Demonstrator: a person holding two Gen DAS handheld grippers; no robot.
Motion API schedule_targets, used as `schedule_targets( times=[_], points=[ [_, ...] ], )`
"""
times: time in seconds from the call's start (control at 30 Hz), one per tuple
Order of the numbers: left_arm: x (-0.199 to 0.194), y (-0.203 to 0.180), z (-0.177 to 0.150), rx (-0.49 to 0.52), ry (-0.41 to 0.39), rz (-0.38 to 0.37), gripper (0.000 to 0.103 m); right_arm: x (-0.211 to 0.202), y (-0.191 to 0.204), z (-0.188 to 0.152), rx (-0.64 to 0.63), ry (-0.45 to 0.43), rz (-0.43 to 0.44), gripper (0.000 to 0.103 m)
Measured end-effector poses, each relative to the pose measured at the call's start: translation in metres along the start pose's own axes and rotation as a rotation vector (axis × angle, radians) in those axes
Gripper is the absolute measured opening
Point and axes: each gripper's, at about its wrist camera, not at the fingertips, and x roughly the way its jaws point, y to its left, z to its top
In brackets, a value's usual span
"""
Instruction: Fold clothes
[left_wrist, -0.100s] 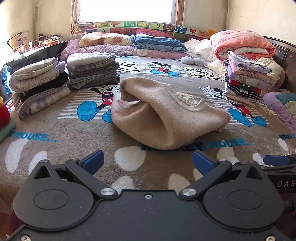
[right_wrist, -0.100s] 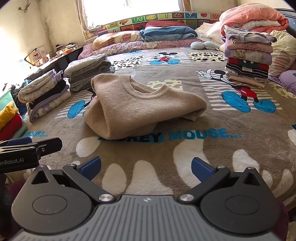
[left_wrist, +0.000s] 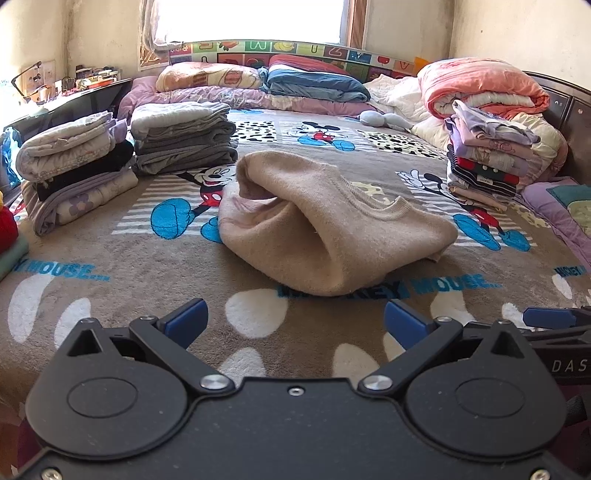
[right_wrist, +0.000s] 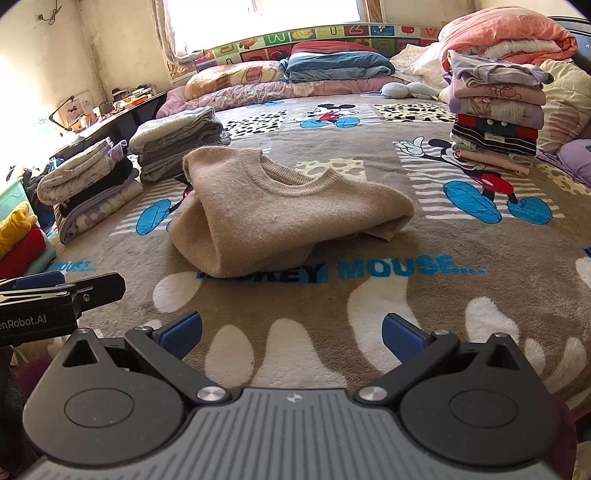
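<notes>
Nearest, the left gripper (left_wrist: 293, 320) and the right gripper (right_wrist: 291, 332) are held side by side above the blanket (left_wrist: 110, 295), jaws spread wide and nothing gripped, presumably readied for a grasp. Beyond them, the beige sweater (left_wrist: 332, 225) is left loosely doubled over mid-bed, collar up. Farther off, folded stacks (left_wrist: 183, 142) are kept at the edges, so the middle is seemingly reserved for folding
</notes>
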Motion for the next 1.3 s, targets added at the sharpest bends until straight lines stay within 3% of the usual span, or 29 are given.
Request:
schedule_targets(
  times=[1.3],
  points=[
    [-0.0032, 0.0002, -0.001, 0.003, -0.003, 0.01, 0.103, -0.0065, 0.0028, 0.0, -0.014, -0.006, 0.016, 0.103]
  ],
)
